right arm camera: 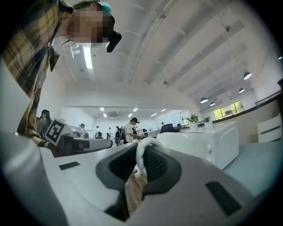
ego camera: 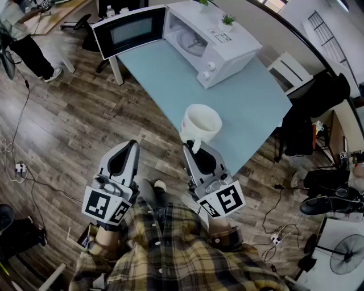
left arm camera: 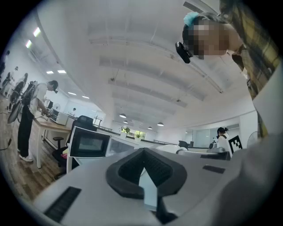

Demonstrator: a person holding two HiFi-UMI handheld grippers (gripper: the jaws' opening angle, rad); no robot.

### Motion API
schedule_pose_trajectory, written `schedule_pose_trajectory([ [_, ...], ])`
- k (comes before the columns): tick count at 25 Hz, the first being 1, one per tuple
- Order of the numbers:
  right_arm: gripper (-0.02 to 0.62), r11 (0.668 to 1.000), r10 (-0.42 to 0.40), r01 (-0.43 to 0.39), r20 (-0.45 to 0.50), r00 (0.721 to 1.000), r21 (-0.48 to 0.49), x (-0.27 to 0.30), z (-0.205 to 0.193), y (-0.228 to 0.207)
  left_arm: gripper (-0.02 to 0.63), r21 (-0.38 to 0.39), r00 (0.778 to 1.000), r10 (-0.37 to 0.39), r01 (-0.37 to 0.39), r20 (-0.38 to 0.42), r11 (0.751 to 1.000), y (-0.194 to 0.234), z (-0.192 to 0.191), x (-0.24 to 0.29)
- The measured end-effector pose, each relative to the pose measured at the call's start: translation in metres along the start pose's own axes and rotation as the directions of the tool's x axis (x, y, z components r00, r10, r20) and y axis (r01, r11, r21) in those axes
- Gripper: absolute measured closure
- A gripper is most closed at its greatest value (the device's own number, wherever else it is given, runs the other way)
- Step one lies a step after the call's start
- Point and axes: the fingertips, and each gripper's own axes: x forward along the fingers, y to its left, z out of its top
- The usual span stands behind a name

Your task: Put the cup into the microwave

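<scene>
The right gripper [ego camera: 193, 149] has its jaws clenched on the handle of the white cup [ego camera: 202, 124], with the open microwave [ego camera: 227, 48] well beyond them; the left gripper [ego camera: 132, 146] has its jaws pressed together, empty.

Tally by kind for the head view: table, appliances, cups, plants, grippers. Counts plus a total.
Table: 1
Microwave: 1, door open
Cup: 1, handle in the right gripper
Small plants: 2, on the microwave
Grippers: 2, counting the left gripper
Total: 7
</scene>
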Motion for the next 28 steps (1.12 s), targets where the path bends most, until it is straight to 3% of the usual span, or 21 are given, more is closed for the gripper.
schedule_pose_trajectory([
  [13, 0.552, 1.000, 0.008, -0.008, 0.000, 1.000, 0.013, 0.022, -0.001, 0.001, 0.614, 0.006, 1.000, 0.026, -0.026, 0.008, 1.000, 0.027, 0.003, -0.001],
  [19, 0.552, 0.999, -0.039, 0.039, 0.002, 0.999, 0.002, 0.071, -0.004, 0.006, 0.614, 0.003, 1.000, -0.012, 0.012, 0.010, 1.000, 0.078, 0.013, 0.007],
  [28, 0.552, 0.989, -0.146, 0.146, -0.009, 0.989, 0.001, 0.176, -0.008, 0.009, 0.614, -0.001, 0.992, -0.129, 0.129, -0.012, 0.992, 0.179, 0.043, 0.046],
])
